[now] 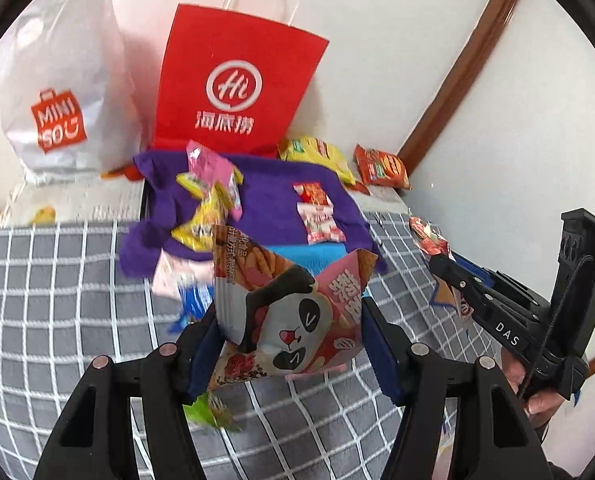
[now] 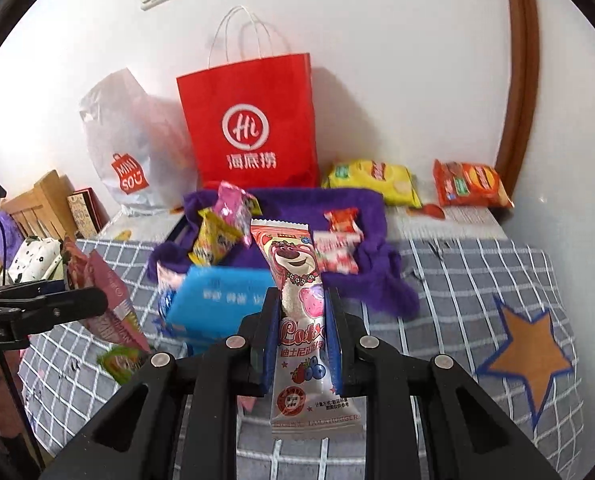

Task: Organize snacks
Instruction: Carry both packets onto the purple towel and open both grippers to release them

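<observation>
Grey checked bedcover (image 2: 477,264), white wall (image 2: 377,20)

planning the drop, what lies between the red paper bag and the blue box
Right wrist view: the purple fleece cloth with small snack packets fills the stretch between red paper bag and blue box.

Black tool (image 1: 289,336), blue pads (image 1: 381,344), silver screws (image 1: 419,348)

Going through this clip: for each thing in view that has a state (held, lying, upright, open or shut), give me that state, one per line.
left gripper: shut on panda snack bag
panda snack bag: held, lifted off the bed
right gripper: shut on bear snack packet
bear snack packet: held, lengthwise between the fingers
red paper bag: upright against the wall
white plastic bag: standing beside it
yellow snack pack: lying flat
orange snack pack: lying flat
</observation>
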`<state>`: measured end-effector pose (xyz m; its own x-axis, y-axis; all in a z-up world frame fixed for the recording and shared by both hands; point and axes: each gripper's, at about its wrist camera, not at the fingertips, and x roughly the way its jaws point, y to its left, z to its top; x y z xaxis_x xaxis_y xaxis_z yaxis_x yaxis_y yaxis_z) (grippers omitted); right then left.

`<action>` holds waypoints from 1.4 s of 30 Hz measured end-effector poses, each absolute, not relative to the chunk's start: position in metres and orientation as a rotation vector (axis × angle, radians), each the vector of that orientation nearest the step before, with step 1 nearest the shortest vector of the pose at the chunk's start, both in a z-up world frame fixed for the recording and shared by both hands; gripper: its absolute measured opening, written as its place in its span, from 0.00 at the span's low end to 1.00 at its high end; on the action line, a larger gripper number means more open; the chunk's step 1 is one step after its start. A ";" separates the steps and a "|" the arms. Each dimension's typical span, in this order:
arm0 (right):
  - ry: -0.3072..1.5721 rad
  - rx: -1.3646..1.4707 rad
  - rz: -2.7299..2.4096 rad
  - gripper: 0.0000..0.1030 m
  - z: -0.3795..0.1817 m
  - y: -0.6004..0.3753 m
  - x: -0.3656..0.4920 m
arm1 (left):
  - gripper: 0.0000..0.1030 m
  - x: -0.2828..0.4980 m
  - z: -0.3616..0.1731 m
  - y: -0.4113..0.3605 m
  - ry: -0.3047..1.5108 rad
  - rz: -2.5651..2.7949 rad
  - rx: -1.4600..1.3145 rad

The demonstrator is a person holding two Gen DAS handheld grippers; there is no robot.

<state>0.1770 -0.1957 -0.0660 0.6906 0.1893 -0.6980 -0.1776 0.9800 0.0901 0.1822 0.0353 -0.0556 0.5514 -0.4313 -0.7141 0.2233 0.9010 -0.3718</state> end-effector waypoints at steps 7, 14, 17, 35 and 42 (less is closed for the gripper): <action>0.763 -0.007 0.223 0.21 -0.046 -0.187 0.220 | 0.61 0.218 -0.032 0.032 0.898 -0.353 -0.221; 0.779 -0.005 0.226 0.21 -0.046 -0.185 0.266 | 0.61 0.255 -0.028 0.028 0.891 -0.315 -0.197; 0.791 0.009 0.235 0.21 -0.049 -0.185 0.283 | 0.61 0.270 -0.032 0.029 0.896 -0.301 -0.200; 0.840 0.046 0.251 0.21 -0.087 -0.185 0.377 | 0.61 0.355 -0.052 0.024 0.902 -0.244 -0.192; 0.902 0.002 0.248 0.21 -0.115 -0.200 0.396 | 0.61 0.366 -0.085 0.038 0.936 -0.267 -0.220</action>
